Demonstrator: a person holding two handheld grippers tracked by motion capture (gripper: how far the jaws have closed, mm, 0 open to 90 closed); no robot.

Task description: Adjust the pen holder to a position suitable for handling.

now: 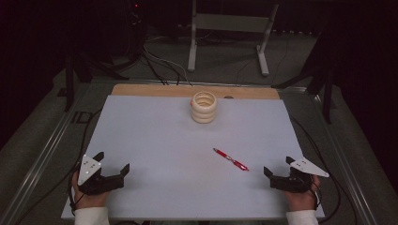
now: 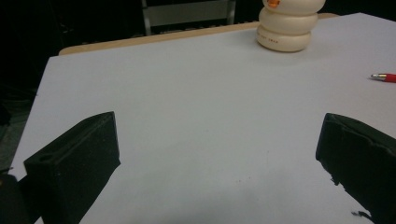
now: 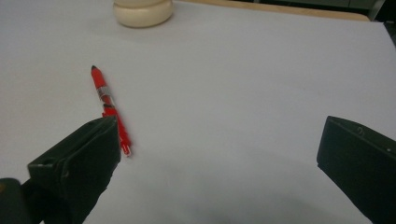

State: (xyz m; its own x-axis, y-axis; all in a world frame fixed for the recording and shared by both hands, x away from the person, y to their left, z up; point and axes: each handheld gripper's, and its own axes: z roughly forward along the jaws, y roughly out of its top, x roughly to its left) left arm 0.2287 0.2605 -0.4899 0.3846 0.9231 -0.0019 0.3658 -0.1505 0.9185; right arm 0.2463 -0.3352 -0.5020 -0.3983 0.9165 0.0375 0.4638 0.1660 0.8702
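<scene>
A red pen point(image 1: 231, 159) lies flat on the white table sheet point(image 1: 164, 140), right of centre; it also appears as a red pen point(image 3: 109, 105) just beyond my right gripper's left jaw and as a red pen point(image 2: 385, 77) at the right edge of the left gripper view. A cream ribbed holder point(image 1: 204, 107) made of stacked rings stands near the far edge, seen too as the holder point(image 2: 288, 25) and the holder point(image 3: 143, 10). My left gripper point(image 1: 112, 165) rests open at the near left. My right gripper point(image 1: 278, 167) rests open at the near right, a short way from the pen. Nothing is between either pair of jaws.
A wooden board edge point(image 1: 197, 90) runs behind the sheet. Beyond it stand a white metal frame point(image 1: 230, 28) and dark stands with cables on the floor. Cables trail from both grippers along the table's sides.
</scene>
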